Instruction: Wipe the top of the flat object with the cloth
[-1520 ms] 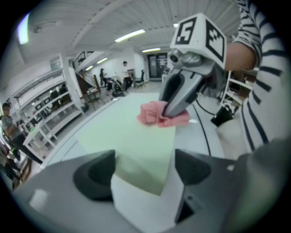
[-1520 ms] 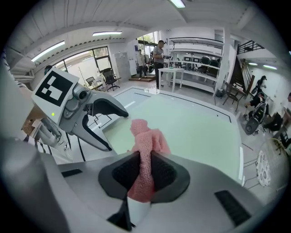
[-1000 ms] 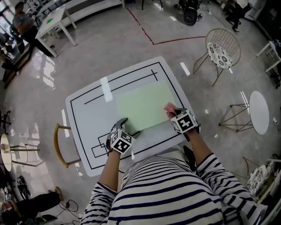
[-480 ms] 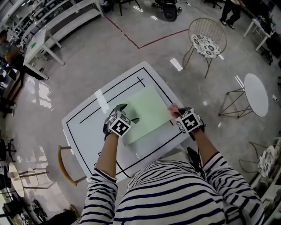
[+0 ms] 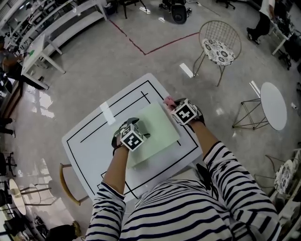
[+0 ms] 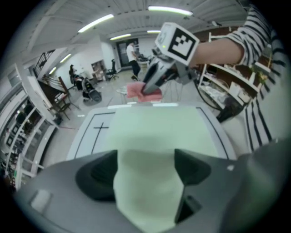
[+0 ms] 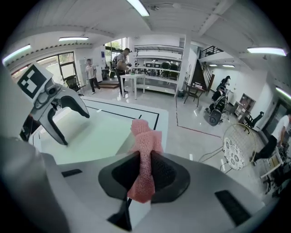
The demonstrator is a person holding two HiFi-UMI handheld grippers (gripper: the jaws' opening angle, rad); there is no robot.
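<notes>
While the right gripper (image 5: pixel 171 103), clenched on a pink knitted cloth (image 7: pixel 144 150), is at the pale green flat sheet's (image 5: pixel 157 123) far corner, the left gripper (image 5: pixel 138 128), jaws spread, apparently pins it to the white table (image 5: pixel 87 141).

Seeing glossy grey floor (image 5: pixel 94 66) picking up pale light reflections. Noting red tape line (image 5: pixel 169 44) crossing it at far end. Spotting white work table (image 5: pixel 87 141) edged in black lines, wooden chair (image 5: pixel 63 176) just beside its left edge. Logging wire chair (image 5: pixel 220 47) with patterned cushion and round white table (image 5: pixel 273 103) at right, long white benches (image 5: pixel 61 23) far left. Catching strip lights (image 6: pixel 166 8) overhead, dark staircase (image 7: pixel 207 52) and white shelving (image 7: pixel 157 66) at back.
</notes>
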